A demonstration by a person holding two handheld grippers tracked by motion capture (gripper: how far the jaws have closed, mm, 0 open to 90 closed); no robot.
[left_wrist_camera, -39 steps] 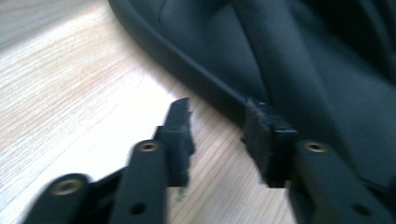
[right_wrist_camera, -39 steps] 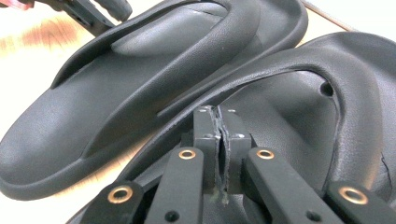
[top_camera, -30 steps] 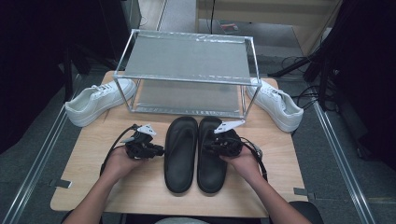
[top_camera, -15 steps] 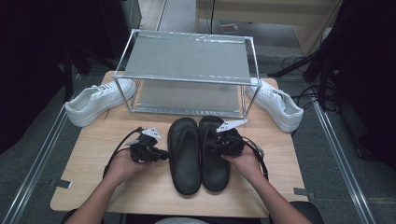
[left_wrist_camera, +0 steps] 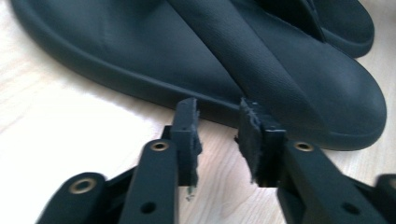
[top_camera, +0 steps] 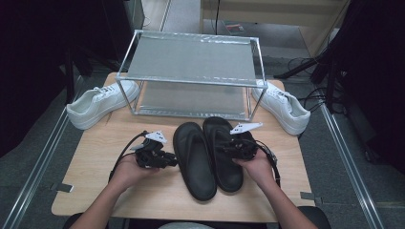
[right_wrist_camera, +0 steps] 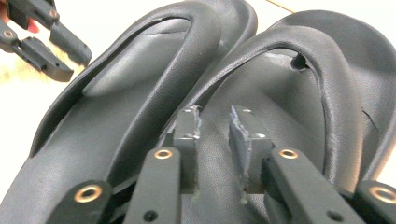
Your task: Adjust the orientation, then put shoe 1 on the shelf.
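Two black thong sandals lie side by side on the wooden table (top_camera: 95, 191). My left gripper (top_camera: 173, 161) points at the outer rim of the left sandal (top_camera: 193, 164). Its jaws have just been opening, and in the left gripper view it (left_wrist_camera: 217, 112) stands open, tips at the sandal's (left_wrist_camera: 140, 46) edge with nothing between them. My right gripper (top_camera: 220, 147) hovers over the right sandal (top_camera: 229, 167). Its jaws have just been opening too. In the right gripper view it (right_wrist_camera: 214, 114) is open just above the right sandal's strap (right_wrist_camera: 299, 51), with the left sandal (right_wrist_camera: 107, 102) beside it.
A two-tier metal rack (top_camera: 191, 81) stands just behind the sandals. One white sneaker (top_camera: 98, 105) lies at its left end and another (top_camera: 284, 107) at its right. Black cables trail from both grippers. The left gripper (right_wrist_camera: 46, 32) shows far off in the right gripper view.
Both grippers' jaws have parted since the earlier frames. The left gripper has edged slightly right, up to the left sandal's rim. The sandals lie about where they were.
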